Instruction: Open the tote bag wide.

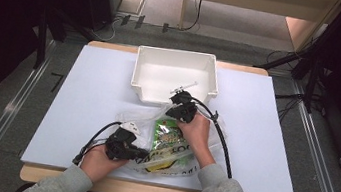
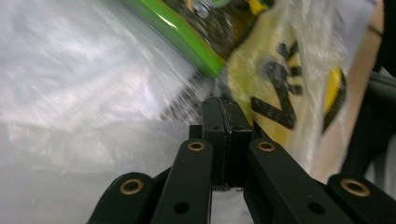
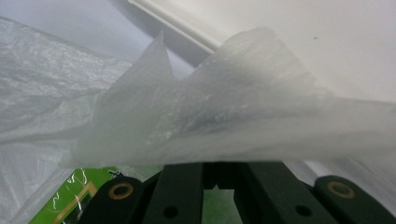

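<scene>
— What lay on the white worktop (image 1: 98,96)?
— A white bin (image 1: 175,76) at the far side; nearer, a clear plastic bag (image 1: 171,149) holding green and yellow packets (image 1: 168,143).
— And the claws?
— The right claw (image 1: 178,108) pinched the bag's far edge; the left claw (image 1: 142,153), jaws together, gripped its near-left edge.

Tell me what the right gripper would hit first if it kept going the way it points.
The right gripper is shut on the plastic bag and points at the white bin. Going straight on, it would probably meet the bin's near wall first, though depth is hard to judge.
</scene>
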`<state>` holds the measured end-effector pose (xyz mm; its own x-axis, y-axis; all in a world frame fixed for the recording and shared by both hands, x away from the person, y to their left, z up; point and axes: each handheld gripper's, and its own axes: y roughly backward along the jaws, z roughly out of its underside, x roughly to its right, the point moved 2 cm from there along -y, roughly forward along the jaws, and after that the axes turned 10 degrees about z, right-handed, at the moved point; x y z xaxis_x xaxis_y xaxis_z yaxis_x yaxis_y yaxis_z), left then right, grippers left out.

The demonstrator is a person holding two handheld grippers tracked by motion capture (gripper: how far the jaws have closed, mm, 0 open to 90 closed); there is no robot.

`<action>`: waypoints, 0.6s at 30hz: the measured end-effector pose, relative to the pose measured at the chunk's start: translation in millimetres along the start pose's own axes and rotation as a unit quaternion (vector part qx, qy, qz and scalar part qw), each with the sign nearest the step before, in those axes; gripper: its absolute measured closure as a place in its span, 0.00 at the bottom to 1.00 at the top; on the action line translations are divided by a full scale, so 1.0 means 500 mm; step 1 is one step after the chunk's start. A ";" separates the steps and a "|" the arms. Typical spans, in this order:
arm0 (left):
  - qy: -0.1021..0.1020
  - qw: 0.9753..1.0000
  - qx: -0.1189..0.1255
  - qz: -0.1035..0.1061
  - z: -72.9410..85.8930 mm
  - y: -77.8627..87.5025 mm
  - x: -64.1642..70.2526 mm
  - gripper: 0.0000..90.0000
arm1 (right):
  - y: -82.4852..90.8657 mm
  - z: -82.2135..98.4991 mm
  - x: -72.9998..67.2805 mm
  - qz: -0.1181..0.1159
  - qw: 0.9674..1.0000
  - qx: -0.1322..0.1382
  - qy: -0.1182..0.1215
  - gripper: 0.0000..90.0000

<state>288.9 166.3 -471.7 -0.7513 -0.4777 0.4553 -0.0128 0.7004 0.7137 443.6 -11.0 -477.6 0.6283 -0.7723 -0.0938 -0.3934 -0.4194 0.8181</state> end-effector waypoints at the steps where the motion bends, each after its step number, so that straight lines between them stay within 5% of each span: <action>1: 0.000 1.000 0.000 0.000 0.000 0.000 0.000 1.00 | 0.000 0.000 0.000 0.000 1.000 0.000 0.000 1.00; 18: -0.023 0.998 -0.035 0.036 0.064 -0.006 0.069 1.00 | -0.004 -0.004 0.002 0.013 1.000 0.008 -0.010 1.00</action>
<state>241.8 164.8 -475.3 -0.7775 -0.4020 0.4836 0.0873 0.6926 0.7161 446.5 -10.1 -478.2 0.6036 -0.7929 -0.0842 -0.4200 -0.4059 0.8117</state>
